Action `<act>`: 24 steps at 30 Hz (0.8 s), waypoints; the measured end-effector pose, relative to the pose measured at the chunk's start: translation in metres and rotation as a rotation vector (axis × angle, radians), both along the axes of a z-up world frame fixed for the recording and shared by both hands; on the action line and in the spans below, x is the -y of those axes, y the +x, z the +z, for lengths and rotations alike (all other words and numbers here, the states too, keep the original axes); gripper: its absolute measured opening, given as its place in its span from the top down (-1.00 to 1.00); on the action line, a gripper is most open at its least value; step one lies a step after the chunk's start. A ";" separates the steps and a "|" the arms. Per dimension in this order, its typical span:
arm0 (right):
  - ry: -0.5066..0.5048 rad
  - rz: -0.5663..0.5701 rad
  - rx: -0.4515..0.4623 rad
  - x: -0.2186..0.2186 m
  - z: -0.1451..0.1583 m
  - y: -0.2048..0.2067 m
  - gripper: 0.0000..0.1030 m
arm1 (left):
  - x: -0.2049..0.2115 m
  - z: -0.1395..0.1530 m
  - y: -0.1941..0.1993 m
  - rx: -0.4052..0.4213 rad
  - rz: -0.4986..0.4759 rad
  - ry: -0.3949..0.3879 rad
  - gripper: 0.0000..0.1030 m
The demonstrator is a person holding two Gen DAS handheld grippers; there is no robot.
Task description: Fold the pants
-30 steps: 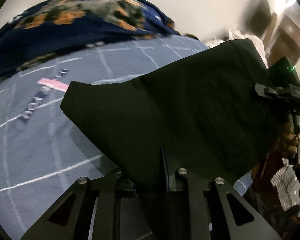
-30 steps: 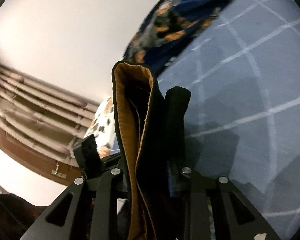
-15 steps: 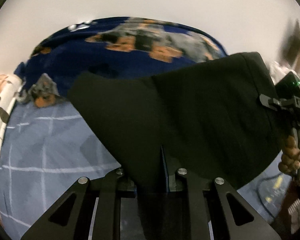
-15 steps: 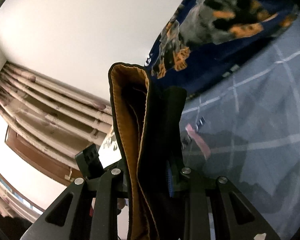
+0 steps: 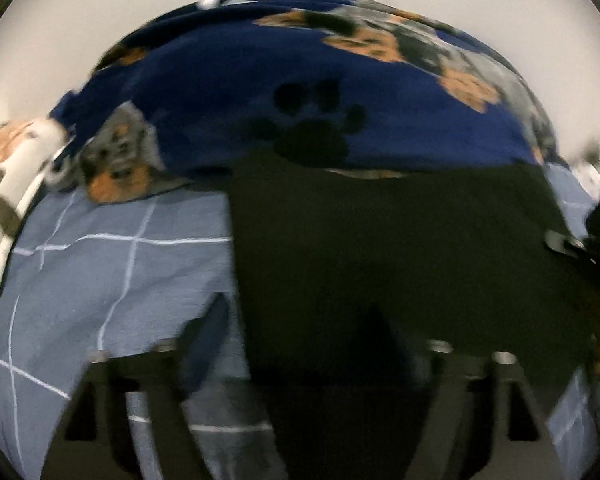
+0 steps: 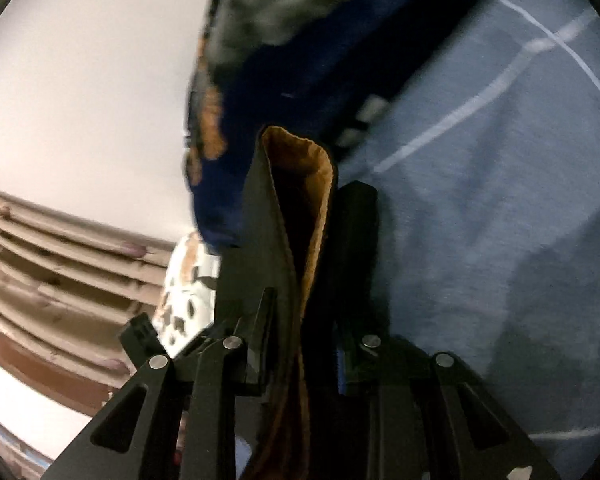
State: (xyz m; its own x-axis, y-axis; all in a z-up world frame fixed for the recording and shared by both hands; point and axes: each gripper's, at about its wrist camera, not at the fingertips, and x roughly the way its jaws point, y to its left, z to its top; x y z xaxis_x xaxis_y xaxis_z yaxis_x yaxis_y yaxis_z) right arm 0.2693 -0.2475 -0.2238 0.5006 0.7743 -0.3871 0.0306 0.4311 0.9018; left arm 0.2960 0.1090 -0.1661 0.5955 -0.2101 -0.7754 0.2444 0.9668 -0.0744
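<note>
Above the blue grid-lined bedsheet (image 5: 112, 264), the black tan-lined fabric pants (image 5: 400, 256) are held pinched in both the left gripper (image 5: 374, 320) and right gripper (image 6: 320, 264) jaws; edges should be kept level and taut while lowered.

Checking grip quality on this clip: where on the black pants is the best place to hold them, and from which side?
Grip the black pants at the doubled edge showing tan lining, coming end-on along the fold, as the right gripper does. The layers stack there, so the jaws pinch them together. The left gripper meets the broad panel edge-on.
</note>
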 end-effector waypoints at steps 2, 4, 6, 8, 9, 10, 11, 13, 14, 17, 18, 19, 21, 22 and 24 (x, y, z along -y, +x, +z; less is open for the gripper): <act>-0.040 0.001 0.009 -0.003 0.003 0.002 0.61 | -0.010 -0.006 0.002 -0.020 0.019 -0.062 -0.63; -0.047 -0.002 0.017 -0.005 0.003 0.002 0.63 | -0.016 -0.007 0.003 -0.029 0.040 -0.082 -0.71; -0.055 -0.001 0.015 -0.006 0.005 0.006 0.63 | -0.019 -0.004 0.001 -0.016 0.064 -0.067 -0.71; -0.078 -0.005 0.017 -0.009 0.009 0.004 0.61 | -0.016 0.003 -0.002 0.011 0.088 -0.015 -0.71; -0.099 -0.008 0.016 -0.010 0.010 0.004 0.59 | -0.014 0.007 -0.006 0.031 0.101 0.012 -0.71; -0.115 -0.010 0.015 -0.012 0.013 0.004 0.52 | -0.012 0.012 -0.010 0.056 0.116 0.042 -0.71; -0.137 -0.014 0.014 -0.013 0.016 0.004 0.44 | -0.009 0.018 -0.017 0.083 0.134 0.073 -0.71; -0.229 -0.046 0.025 -0.017 0.032 -0.001 0.33 | -0.006 0.031 -0.031 0.127 0.148 0.100 -0.71; -0.268 -0.060 0.035 -0.019 0.039 -0.005 0.32 | -0.004 0.039 -0.040 0.153 0.142 0.090 -0.71; -0.421 -0.090 0.080 -0.029 0.069 -0.027 0.22 | 0.004 0.062 -0.063 0.215 0.155 0.092 -0.78; -0.476 -0.094 0.109 -0.034 0.081 -0.041 0.17 | 0.008 0.068 -0.072 0.237 0.160 0.103 -0.81; -0.496 -0.093 0.135 -0.037 0.089 -0.050 0.09 | 0.013 0.074 -0.078 0.256 0.162 0.112 -0.82; -0.547 -0.102 0.195 -0.045 0.110 -0.076 -0.09 | 0.022 0.087 -0.094 0.292 0.161 0.116 -0.89; -0.580 -0.109 0.218 -0.050 0.118 -0.087 -0.22 | 0.025 0.092 -0.101 0.299 0.158 0.109 -0.94; -0.620 -0.114 0.256 -0.059 0.133 -0.108 -0.38 | 0.033 0.103 -0.117 0.327 0.167 0.107 -0.96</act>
State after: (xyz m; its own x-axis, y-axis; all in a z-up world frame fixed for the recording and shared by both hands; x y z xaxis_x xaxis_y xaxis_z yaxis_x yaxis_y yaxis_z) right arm 0.1616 -0.1888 -0.0911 0.7012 0.3845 -0.6004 -0.0752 0.8773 0.4740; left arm 0.1793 0.0762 -0.0628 0.8345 -0.0176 -0.5508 0.0769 0.9934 0.0848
